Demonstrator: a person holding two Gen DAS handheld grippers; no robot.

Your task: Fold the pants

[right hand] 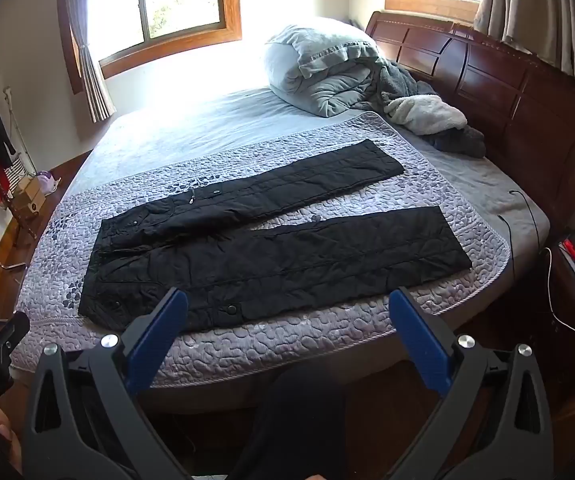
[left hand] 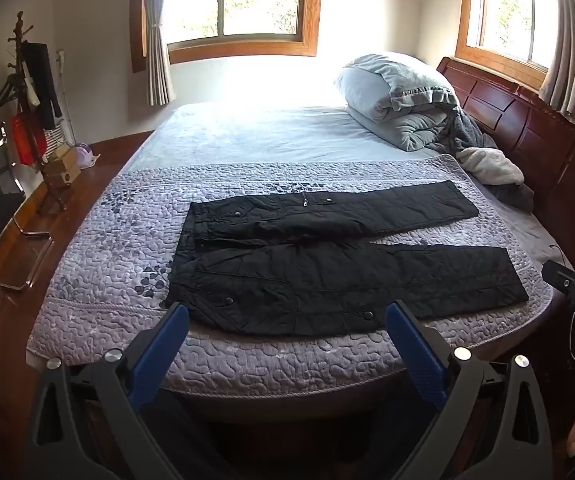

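We see black quilted pants (left hand: 327,268) spread flat on the purple quilt (left hand: 127,300), our left gripper (left hand: 287,312) wide open before them.

place: home bedroom | evidence: bed (left hand: 247,136), wooden headboard (right hand: 487,72), curtained window (left hand: 239,4), coat rack (left hand: 27,92)

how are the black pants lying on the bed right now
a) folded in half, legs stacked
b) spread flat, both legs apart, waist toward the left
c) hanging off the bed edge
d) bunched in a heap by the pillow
b: the black pants lie flat on the quilted cover, legs separated, waistband at the left.
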